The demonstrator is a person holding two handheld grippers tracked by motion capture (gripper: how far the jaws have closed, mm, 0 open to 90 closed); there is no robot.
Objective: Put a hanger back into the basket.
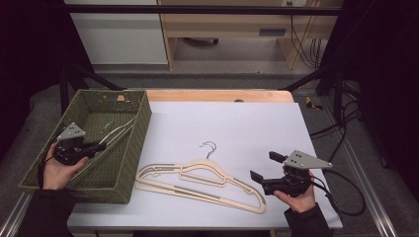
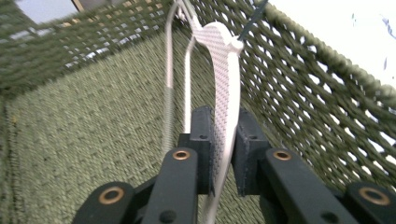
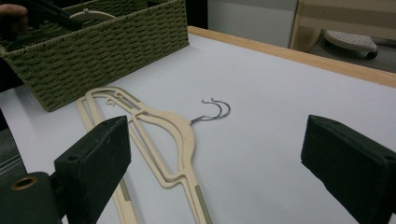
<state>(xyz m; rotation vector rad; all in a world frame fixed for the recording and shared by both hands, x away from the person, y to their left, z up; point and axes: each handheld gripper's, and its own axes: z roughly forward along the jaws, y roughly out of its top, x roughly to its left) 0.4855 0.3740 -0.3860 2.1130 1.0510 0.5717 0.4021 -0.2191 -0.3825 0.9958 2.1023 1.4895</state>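
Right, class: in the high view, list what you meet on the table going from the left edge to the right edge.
Left gripper holding a hanger inside the green woven basket → the cream hangers lying on the white table top → right gripper with its fingers open.

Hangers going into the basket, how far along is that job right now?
Nothing looks finished yet. In hand: the left gripper has one cream hanger between its pads, lowered inside the green woven basket. Left: two more hangers lie stacked on the white table, and the right gripper waits open beside them.
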